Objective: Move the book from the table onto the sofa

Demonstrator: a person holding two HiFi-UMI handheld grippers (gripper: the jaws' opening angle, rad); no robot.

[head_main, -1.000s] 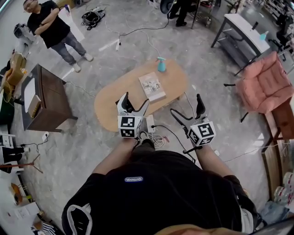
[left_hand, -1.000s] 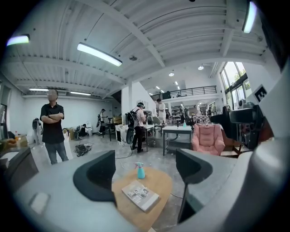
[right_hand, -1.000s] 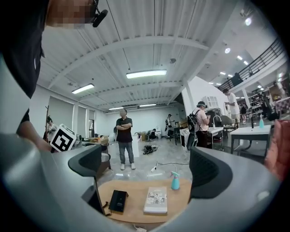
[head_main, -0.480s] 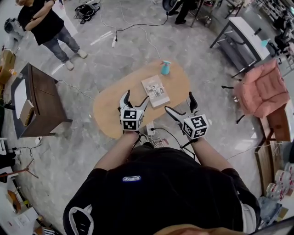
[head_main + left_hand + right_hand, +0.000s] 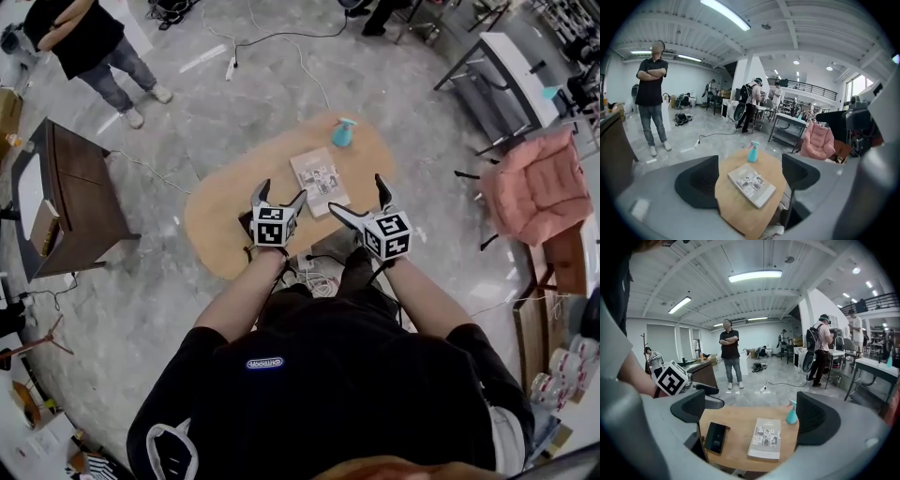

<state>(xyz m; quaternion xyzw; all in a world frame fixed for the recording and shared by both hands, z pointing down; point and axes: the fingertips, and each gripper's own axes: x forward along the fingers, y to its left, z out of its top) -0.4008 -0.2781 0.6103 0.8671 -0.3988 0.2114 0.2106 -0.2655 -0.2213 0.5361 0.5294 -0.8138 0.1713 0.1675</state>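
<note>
Two grippers, both empty, jaws spread wide. Far left in the head view: a dark cabinet (image 5: 80,202) and a standing person (image 5: 80,37) with arms crossed. Then the oval wooden table (image 5: 234,202), with my left gripper (image 5: 279,192) held over its near edge, forearm stretched forward, jaws aimed at the book (image 5: 320,180). The book lies flat on the table, mid-top, and nothing touches it. A teal spray bottle (image 5: 344,132) stands just beyond it. My right gripper (image 5: 357,194) is level with the left one, just right of the book, angled in toward it. The right gripper view alone shows a black flat device (image 5: 716,437) on the table left of the book; the head view and the left gripper view don't show it. The pink sofa (image 5: 539,183) sits far right, well apart from the table. It shows in the left gripper view, not in the right one.
</note>
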